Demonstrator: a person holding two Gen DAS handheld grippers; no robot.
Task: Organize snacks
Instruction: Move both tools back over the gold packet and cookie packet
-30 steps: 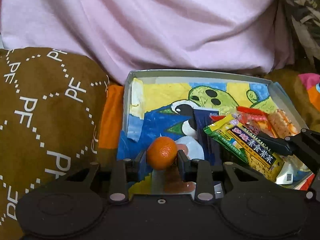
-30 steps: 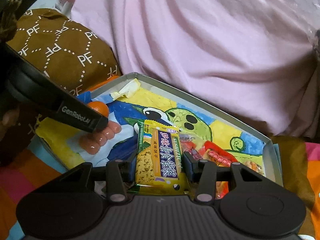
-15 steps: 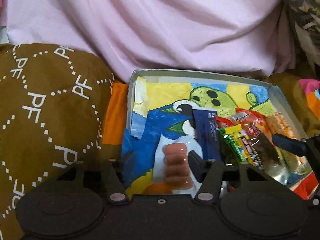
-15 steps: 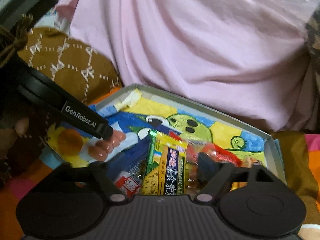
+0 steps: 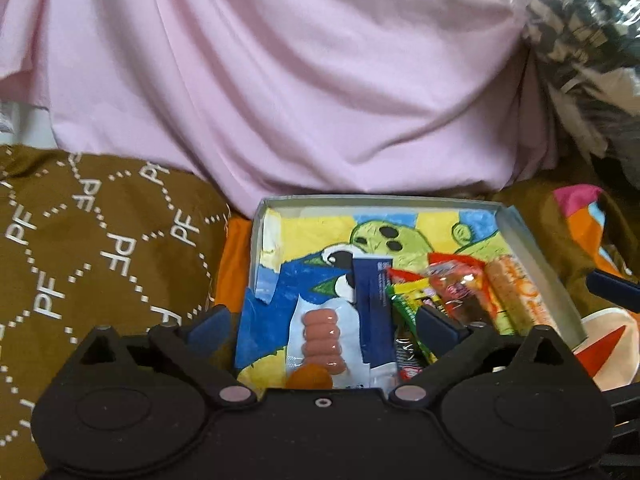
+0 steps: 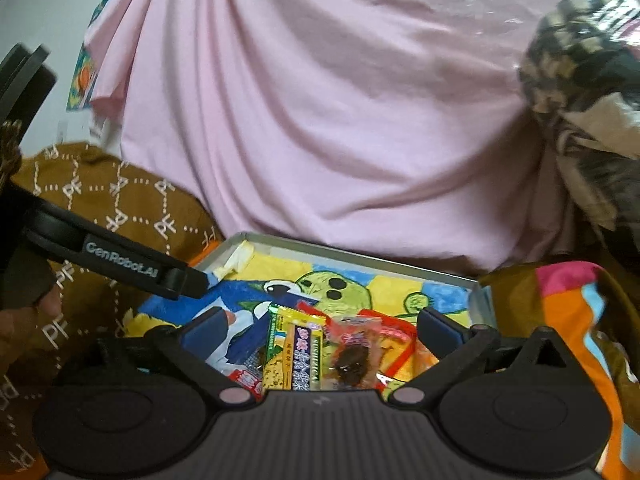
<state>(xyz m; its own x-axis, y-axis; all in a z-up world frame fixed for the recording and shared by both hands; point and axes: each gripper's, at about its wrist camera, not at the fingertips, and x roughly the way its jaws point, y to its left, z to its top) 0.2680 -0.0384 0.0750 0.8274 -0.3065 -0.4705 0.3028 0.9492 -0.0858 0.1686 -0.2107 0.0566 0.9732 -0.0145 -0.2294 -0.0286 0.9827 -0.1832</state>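
A shallow grey box [image 5: 520,232] with a colourful cartoon lining holds the snacks. In the left wrist view a sausage pack [image 5: 324,336], an orange [image 5: 310,378], a dark blue packet [image 5: 374,300], a yellow-green biscuit pack [image 5: 408,320] and red-wrapped snacks [image 5: 456,284] lie in it. My left gripper [image 5: 324,326] is open and empty above the box's near end. My right gripper [image 6: 322,330] is open and empty above the biscuit pack [image 6: 296,356] and a clear sweet wrapper [image 6: 354,356]. The box rim [image 6: 340,250] shows behind.
A brown patterned cushion [image 5: 92,248] lies left of the box. A pink sheet [image 5: 300,80] rises behind it. An orange and multicoloured cloth [image 6: 572,312] lies to the right. The left gripper's finger [image 6: 140,270] reaches into the right wrist view.
The left gripper let go of the orange and the right let go of the biscuit pack. Both opened wide and drew back and up from the box.
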